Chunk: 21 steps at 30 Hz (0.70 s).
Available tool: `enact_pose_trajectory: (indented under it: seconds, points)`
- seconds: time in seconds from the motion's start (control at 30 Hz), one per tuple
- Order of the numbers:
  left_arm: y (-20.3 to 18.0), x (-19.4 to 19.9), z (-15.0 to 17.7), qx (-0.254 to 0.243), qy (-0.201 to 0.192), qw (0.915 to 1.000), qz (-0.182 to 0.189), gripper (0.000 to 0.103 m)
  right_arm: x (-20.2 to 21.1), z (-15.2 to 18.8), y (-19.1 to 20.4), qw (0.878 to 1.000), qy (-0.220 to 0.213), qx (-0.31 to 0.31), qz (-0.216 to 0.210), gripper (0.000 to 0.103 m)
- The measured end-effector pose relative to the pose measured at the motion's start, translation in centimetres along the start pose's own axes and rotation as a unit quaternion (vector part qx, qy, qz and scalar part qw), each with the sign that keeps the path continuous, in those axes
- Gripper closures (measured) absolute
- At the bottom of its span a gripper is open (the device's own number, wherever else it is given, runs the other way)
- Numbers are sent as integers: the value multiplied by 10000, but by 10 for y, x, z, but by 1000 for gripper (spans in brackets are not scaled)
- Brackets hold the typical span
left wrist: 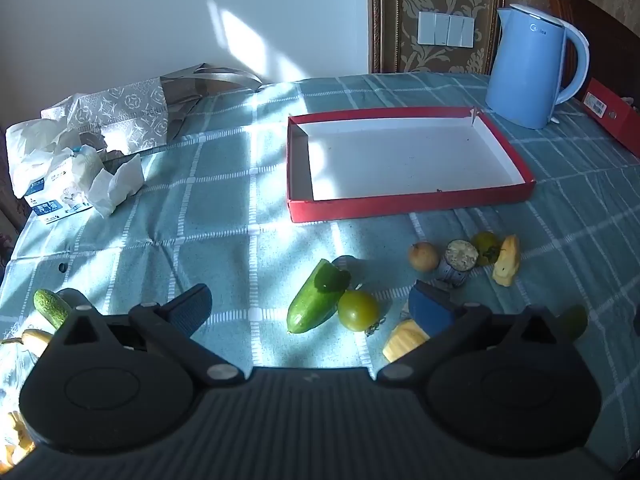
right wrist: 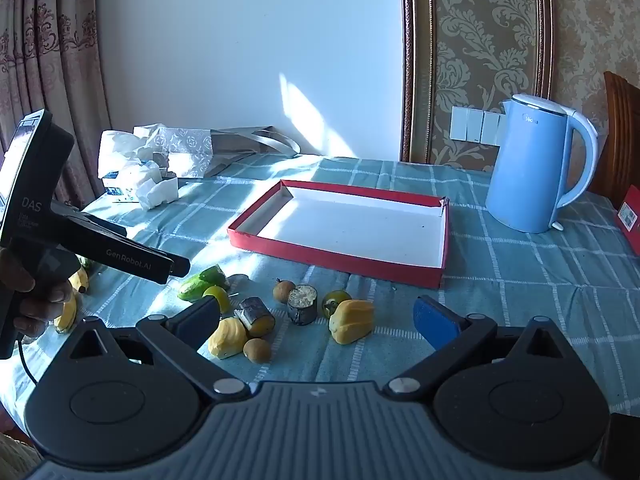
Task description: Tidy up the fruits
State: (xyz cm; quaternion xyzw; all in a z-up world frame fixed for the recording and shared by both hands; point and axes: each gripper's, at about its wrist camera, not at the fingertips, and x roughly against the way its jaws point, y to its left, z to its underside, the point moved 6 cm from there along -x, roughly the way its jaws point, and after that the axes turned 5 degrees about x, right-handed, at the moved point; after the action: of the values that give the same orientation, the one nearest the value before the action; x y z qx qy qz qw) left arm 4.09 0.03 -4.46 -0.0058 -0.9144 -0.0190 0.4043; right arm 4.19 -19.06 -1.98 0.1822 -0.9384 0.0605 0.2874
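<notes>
A red shallow box with a white inside lies empty on the checked cloth; it also shows in the right wrist view. In front of it lie a cut cucumber, a green tomato, a brown round fruit, a dark cut stub and yellow pieces. My left gripper is open and empty, just before the cucumber and tomato. My right gripper is open and empty over the fruit cluster, with a yellow piece and the stub between its fingers.
A blue kettle stands behind the box at the right. A red box edge lies at far right. Tissues and a paper bag sit at back left. A small cucumber and bananas lie at the left edge.
</notes>
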Motion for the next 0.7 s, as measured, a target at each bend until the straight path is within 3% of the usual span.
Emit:
enact_pose_trajectory:
  seconds: [0.7]
  points:
    - [4, -7, 3, 86, 84, 9999, -1, 0, 3, -3, 4, 9998, -80, 153, 52, 0]
